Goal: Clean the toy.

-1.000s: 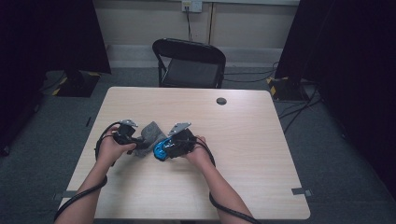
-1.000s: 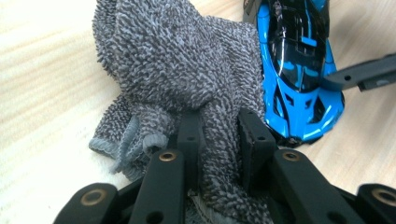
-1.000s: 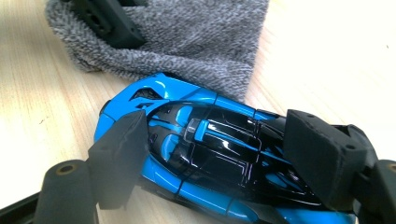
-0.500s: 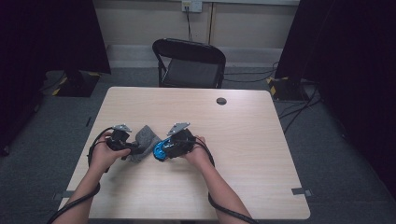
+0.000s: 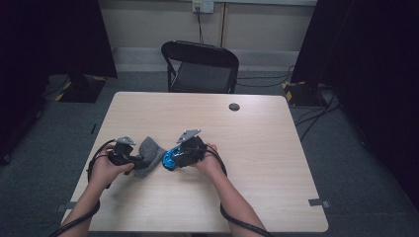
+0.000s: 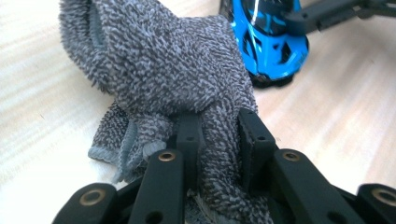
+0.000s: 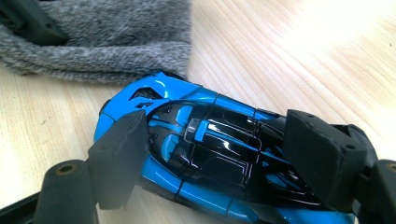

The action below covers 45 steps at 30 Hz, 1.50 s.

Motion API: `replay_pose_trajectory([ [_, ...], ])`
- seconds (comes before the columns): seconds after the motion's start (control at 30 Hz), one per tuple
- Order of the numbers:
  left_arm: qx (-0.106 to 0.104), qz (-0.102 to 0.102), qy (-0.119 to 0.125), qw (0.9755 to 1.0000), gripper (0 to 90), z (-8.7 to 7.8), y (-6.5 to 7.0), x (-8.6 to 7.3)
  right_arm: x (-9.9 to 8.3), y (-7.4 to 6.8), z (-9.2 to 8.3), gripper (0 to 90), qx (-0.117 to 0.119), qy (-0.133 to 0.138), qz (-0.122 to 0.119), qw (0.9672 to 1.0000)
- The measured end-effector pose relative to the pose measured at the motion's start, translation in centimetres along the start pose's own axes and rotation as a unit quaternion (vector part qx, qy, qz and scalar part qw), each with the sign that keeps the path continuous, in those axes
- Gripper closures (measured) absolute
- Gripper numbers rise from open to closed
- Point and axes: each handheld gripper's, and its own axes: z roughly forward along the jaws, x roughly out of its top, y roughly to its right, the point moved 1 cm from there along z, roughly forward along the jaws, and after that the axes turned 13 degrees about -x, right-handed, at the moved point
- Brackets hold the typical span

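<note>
cloth: grey terry cloth (image 5: pixel 149 154), bunched, on the surface (image 5: pixel 267 148) in the left-centre of the high view; fills the upper middle of the left gripper view (image 6: pixel 163 79).
car: blue and black toy car (image 5: pixel 170 159) just right of the cloth in the high view; nose at the cloth's edge, touching or nearly so in the right gripper view (image 7: pixel 205 144).
left gripper: (image 5: pixel 129 159) at the cloth's left end in the high view; fingers (image 6: pixel 189 140) pinched narrow on a fold of cloth, pile bulging between and around them.
right gripper: (image 5: pixel 184 154) at centre of the high view; fingers (image 7: pixel 119 154) set wide across the car's body, one on each flank, holding it.
car long axis: runs from lower right to upper left in the right gripper view, nose toward the cloth; fingers grip across it, not along it.
key relation: cloth lies straight ahead of the car's nose, to the left of the car in the high view; from the left fingers the car sits beyond the cloth, at upper right of the left gripper view (image 6: pixel 271 42).
nearer hand: left for cloth, right for car; each already on its own thing.
judgement: probably a wipe of the car; cloth needs to come rightward over the nose, or the car leftward into the cloth.
risk: loose far end of cloth may fold under rather than lie over the car.
</note>
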Motion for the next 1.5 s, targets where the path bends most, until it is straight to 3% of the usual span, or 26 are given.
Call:
replay_pose_trajectory([
  [0.37,-0.004,0.007,-0.009,0.9999,72.9,-1.8,1.6,-1.8,-0.1,0.0,0.0,22.1,-0.002,0.005,0.004,1.0000],
  [0.5,-0.005,0.010,0.008,0.9999,72.8,-2.6,2.1,-1.6,-0.1,0.1,0.0,22.0,-0.001,0.006,0.005,1.0000],
  [0.77,-0.001,0.029,0.013,0.9995,72.5,-2.7,2.9,-0.8,-0.1,0.1,0.0,21.8,-0.004,0.004,0.005,1.0000],
  [0.9,-0.012,0.045,0.018,0.9988,72.4,-2.7,4.0,-0.3,-0.3,0.4,-0.4,22.1,-0.006,0.007,-0.002,1.0000],
  [1.17,-0.020,0.065,0.019,0.9975,72.3,-2.2,5.3,1.1,-0.6,2.0,-2.3,22.5,-0.007,0.017,0.013,0.9997],
  [1.37,-0.031,0.088,0.020,0.9955,72.3,-1.2,6.6,2.8,-1.8,3.9,-4.7,22.7,-0.013,0.023,0.017,0.9995],
  [1.5,-0.042,0.106,0.023,0.9933,72.3,0.3,7.8,4.8,-3.4,6.2,-6.8,23.0,-0.025,0.027,0.034,0.9987],
])
